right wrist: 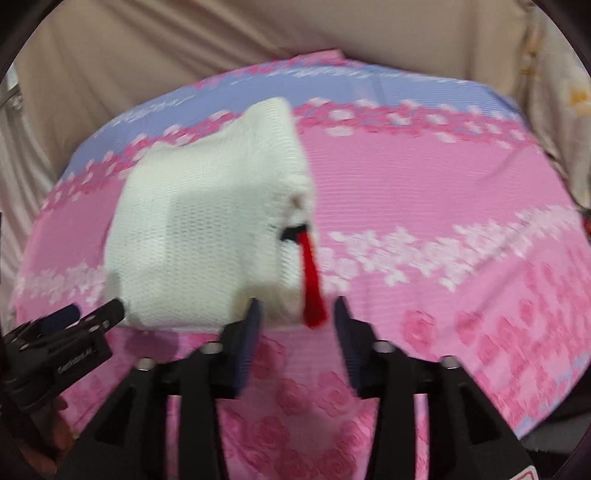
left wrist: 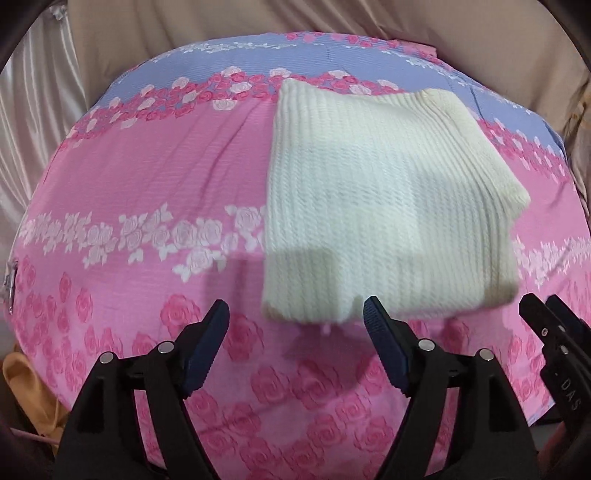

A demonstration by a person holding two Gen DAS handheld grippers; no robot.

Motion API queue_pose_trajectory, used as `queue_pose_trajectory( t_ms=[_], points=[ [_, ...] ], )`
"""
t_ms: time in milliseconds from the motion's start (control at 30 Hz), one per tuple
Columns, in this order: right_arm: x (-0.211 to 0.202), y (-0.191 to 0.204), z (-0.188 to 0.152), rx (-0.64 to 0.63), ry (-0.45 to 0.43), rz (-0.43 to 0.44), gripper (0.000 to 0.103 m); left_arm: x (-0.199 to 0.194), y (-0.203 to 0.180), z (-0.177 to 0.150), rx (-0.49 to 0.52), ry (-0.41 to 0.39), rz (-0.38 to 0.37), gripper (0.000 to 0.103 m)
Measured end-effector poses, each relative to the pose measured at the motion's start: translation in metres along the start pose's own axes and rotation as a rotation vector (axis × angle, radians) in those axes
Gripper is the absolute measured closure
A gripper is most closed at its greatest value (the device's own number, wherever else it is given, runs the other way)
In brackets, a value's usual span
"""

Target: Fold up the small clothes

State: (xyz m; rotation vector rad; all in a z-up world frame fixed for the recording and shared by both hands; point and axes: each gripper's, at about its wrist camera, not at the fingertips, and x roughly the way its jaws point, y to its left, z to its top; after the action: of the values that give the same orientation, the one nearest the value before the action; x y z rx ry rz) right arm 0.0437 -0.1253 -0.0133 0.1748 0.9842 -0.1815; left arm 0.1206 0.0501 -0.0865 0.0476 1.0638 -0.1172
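Observation:
A folded cream ribbed knit garment [left wrist: 384,206] lies on the pink rose-print sheet [left wrist: 155,192]. In the right wrist view the same knit garment [right wrist: 207,240] shows a red tassel [right wrist: 313,284] hanging from its near right side. My left gripper [left wrist: 295,321] is open just short of the garment's near edge, with nothing between its fingers. My right gripper [right wrist: 297,314] is open too, its fingers either side of the tassel at the garment's near edge. Each gripper shows at the edge of the other's view: right gripper [left wrist: 554,332], left gripper [right wrist: 66,332].
The sheet [right wrist: 443,192] covers a rounded surface with a blue band [left wrist: 236,62] at the far side. Beige drapes [left wrist: 258,18] hang behind. An orange cloth [left wrist: 26,387] sits at the lower left, off the sheet.

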Motion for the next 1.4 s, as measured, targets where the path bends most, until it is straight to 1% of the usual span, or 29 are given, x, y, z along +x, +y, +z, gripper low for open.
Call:
queue_pose_trajectory(
  t_ms=[67, 133, 200, 300, 500, 633, 867, 1067, 1400],
  points=[
    [-0.001, -0.006, -0.006, 0.004, 0.005, -0.018, 0.051, -0.006, -0.006, -0.007, 0.008, -0.024, 0.022, 0.021],
    [-0.001, -0.008, -0.012, -0.012, 0.014, -0.023, 0.048, -0.011, -0.011, -0.011, 0.017, -0.046, 0.03, 0.02],
    [-0.004, -0.008, -0.017, -0.017, 0.009, -0.024, 0.047, -0.012, -0.015, -0.015, 0.019, -0.042, 0.028, 0.02],
    [-0.007, 0.0, -0.023, -0.023, -0.006, -0.02, 0.044, -0.012, -0.018, -0.019, 0.006, -0.029, 0.016, 0.02],
    [-0.017, 0.011, -0.027, -0.066, -0.04, -0.021, 0.041, -0.016, -0.027, -0.028, 0.037, -0.045, 0.029, 0.02],
    [-0.016, 0.01, -0.028, -0.051, -0.029, -0.018, 0.04, -0.018, -0.027, -0.029, 0.034, -0.052, 0.034, 0.02],
    [-0.017, 0.012, -0.031, -0.04, -0.03, -0.04, 0.04, -0.02, -0.029, -0.031, 0.04, -0.069, 0.06, 0.02],
    [-0.019, 0.014, -0.033, -0.041, -0.043, -0.062, 0.04, -0.023, -0.03, -0.032, 0.047, -0.085, 0.081, 0.02],
    [-0.021, 0.018, -0.036, -0.042, -0.052, -0.071, 0.04, -0.025, -0.029, -0.034, 0.048, -0.094, 0.1, 0.02]
  ],
)
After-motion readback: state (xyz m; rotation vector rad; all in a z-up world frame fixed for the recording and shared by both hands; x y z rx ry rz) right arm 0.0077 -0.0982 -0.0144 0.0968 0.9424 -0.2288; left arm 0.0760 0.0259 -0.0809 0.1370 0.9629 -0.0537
